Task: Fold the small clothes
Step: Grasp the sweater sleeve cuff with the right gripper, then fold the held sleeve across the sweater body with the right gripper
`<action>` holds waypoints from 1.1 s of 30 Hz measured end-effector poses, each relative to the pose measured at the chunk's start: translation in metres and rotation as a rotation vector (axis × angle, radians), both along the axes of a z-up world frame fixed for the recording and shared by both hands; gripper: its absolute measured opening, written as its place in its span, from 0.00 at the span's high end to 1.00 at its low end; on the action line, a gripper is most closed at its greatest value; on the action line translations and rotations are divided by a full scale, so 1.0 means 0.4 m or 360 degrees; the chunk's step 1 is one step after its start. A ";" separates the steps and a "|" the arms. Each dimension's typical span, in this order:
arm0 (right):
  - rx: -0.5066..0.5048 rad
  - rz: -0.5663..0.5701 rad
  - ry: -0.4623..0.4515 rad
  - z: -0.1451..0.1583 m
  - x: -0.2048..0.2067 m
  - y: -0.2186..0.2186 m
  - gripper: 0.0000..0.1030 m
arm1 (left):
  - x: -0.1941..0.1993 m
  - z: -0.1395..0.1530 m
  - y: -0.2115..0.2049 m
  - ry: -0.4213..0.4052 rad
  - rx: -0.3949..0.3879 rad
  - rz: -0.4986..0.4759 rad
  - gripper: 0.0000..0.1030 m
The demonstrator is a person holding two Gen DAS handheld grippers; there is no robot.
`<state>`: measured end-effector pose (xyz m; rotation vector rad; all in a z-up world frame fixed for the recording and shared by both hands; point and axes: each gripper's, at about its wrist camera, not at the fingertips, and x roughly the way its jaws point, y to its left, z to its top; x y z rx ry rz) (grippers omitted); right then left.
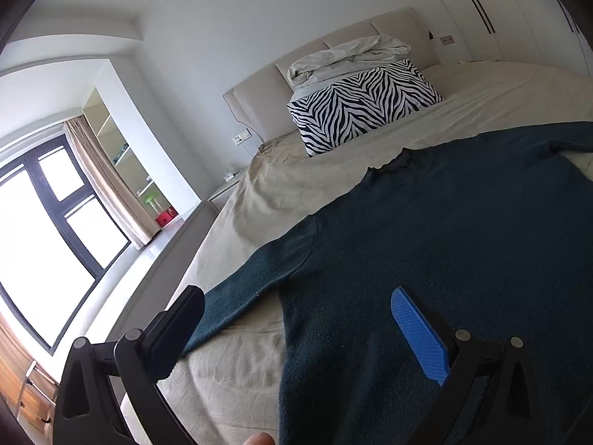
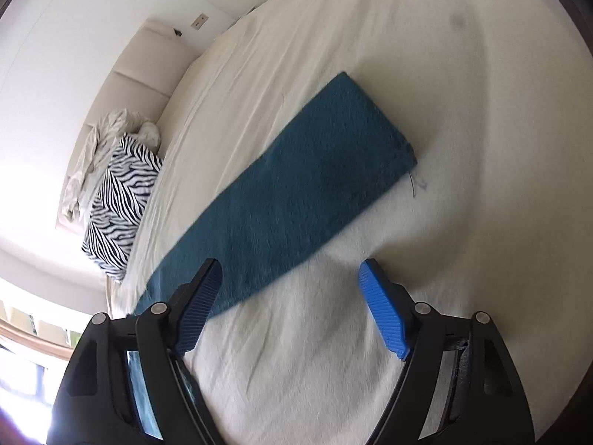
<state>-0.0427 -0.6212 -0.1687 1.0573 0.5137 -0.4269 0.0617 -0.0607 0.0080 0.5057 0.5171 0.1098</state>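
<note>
sweater: my dark teal sweater (image 1: 444, 244) lies flat on the bed (image 1: 500, 92), one sleeve (image 2: 296, 185) stretched straight over the sheet
left tongs (image 1: 296, 319): wide, holding nothing, above the sweater's side
right tongs (image 2: 291, 289): wide, empty, over that sleeve's near end
pillow: zebra-striped pillow (image 1: 359, 104) by the headboard

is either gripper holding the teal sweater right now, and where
Nothing is held. The left gripper and right gripper both stand open above the dark teal knitted sweater, which lies flat on the cream bedsheet.
</note>
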 end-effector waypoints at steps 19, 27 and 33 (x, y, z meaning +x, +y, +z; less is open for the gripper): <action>-0.0426 0.0239 0.0073 0.188 0.429 0.000 0.91 | 0.276 -0.065 0.119 0.0656 -0.1373 -0.0078 0.15; -0.0929 0.1075 -0.0007 0.298 0.746 0.589 0.91 | 0.335 -0.102 0.178 0.0719 -0.1796 -0.0091 0.20; -0.0931 0.1514 0.0197 0.085 0.829 0.919 0.87 | 0.366 -0.140 0.201 0.0800 -0.1999 -0.0104 0.17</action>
